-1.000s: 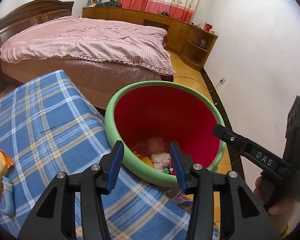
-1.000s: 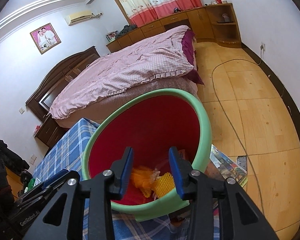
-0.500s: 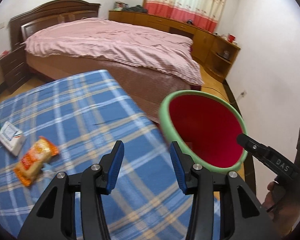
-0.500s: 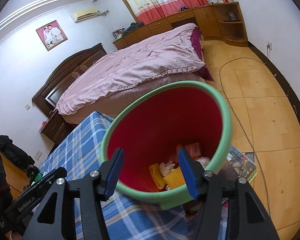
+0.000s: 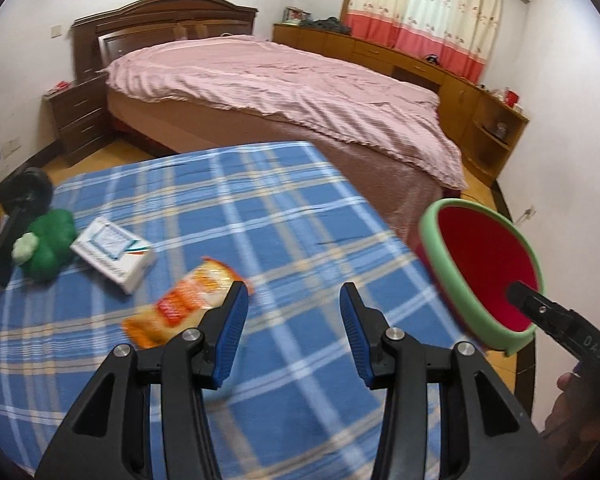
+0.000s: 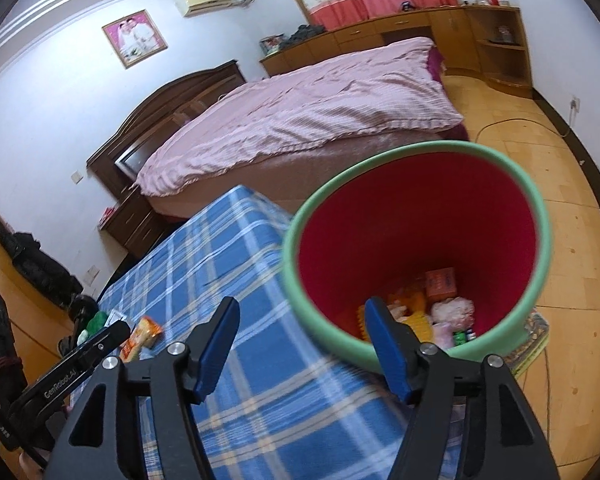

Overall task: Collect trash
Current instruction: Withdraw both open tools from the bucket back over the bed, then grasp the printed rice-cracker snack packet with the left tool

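Note:
An orange snack packet (image 5: 182, 304) lies on the blue checked table cloth (image 5: 228, 216), just left of my left gripper (image 5: 290, 312), which is open and empty above the cloth. The packet also shows in the right wrist view (image 6: 142, 336). The red bin with a green rim (image 6: 540, 216) stands at the table's right edge and holds several pieces of trash (image 6: 440, 304). It also shows in the left wrist view (image 5: 440, 264). My right gripper (image 6: 300, 324) is open and empty over the table edge, beside the bin's rim.
A white box (image 5: 114, 254), a green plush toy (image 5: 46, 244) and a black object (image 5: 18, 208) lie at the table's left end. A pink-covered bed (image 5: 284, 80) stands behind the table. Magazines (image 6: 534, 336) lie on the wooden floor by the bin.
My left gripper has swung left from over the bin to over the table, bringing the orange packet near its fingers. My right gripper has opened wider and shifted left off the bin.

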A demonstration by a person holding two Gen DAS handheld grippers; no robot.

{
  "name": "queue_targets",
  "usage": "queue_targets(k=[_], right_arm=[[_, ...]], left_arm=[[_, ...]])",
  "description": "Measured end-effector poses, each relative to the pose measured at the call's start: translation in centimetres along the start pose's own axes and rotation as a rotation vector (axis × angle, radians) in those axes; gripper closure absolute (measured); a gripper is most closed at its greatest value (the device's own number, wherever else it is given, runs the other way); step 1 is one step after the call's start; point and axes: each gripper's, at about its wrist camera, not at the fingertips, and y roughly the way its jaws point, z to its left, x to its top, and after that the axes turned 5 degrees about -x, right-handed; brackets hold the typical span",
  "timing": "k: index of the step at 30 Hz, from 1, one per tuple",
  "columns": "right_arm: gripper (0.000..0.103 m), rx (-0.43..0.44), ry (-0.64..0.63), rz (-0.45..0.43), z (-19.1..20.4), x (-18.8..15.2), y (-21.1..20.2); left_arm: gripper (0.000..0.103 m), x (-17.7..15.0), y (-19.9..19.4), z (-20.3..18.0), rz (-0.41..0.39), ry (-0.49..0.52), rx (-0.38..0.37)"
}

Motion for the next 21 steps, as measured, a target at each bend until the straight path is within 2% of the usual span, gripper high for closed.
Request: queue_targets(k=[7, 17, 21], right_arm=[[0.032, 0.018, -0.047, 0.041, 3.0, -0.8, 1.5], [0.032, 0.012, -0.091, 0.094, 5.7, -1.7, 3.6], [0.032, 0.009, -0.104, 0.114, 6.4, -1.9, 4.4]], left_arm=[[0.055, -0.2, 0.3, 3.7, 0.027, -0.02, 0.058], [0.055, -0.9, 3.3, 6.4, 0.122, 0.017, 0.106], [0.046, -1.0, 4.0, 6.9, 0.121, 0.036, 0.121]])
